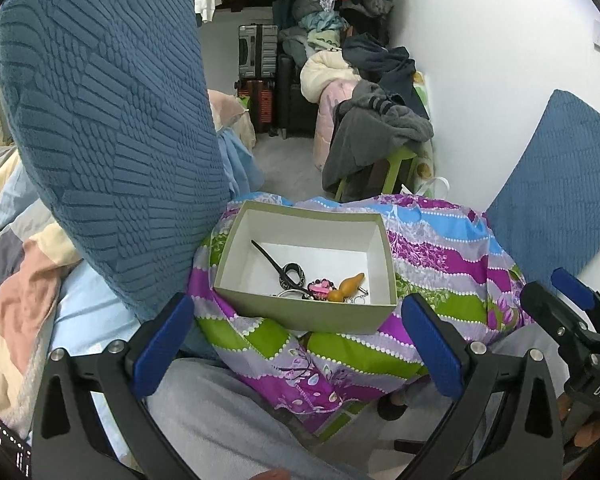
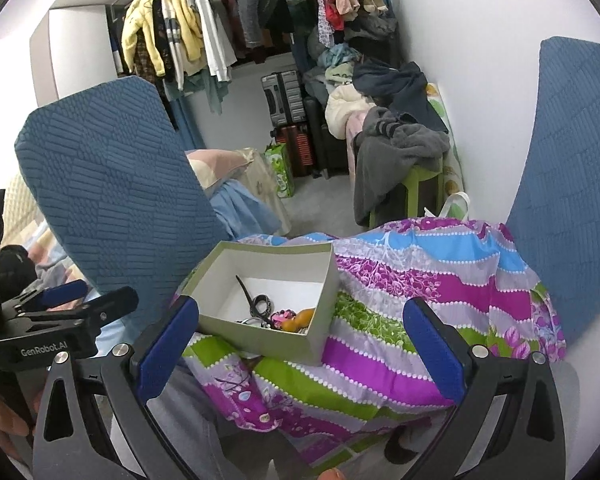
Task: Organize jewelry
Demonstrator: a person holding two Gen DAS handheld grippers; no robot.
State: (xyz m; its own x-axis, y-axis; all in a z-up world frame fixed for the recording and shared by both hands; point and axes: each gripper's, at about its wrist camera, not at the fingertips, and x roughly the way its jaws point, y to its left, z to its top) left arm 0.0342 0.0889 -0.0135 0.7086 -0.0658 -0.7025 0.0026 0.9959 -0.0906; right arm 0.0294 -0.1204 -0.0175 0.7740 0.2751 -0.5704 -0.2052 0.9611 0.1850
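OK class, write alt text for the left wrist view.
An open box on a colourful quilt holds a black hair stick, an orange gourd charm and other trinkets; the open left tongs hover before it.

Open olive box [image 1: 300, 314] holds a black hairpin [image 1: 269, 261] and orange gourd charm [image 1: 346, 287].

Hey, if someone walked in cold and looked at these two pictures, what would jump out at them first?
Probably the open cardboard box sitting on the loud purple, green and blue patterned cloth, with a black hair stick, a pink ornament and an orange gourd charm piled at its near end. Next, the big blue textured cushion looming at left. Both the left gripper and right gripper are open and empty.
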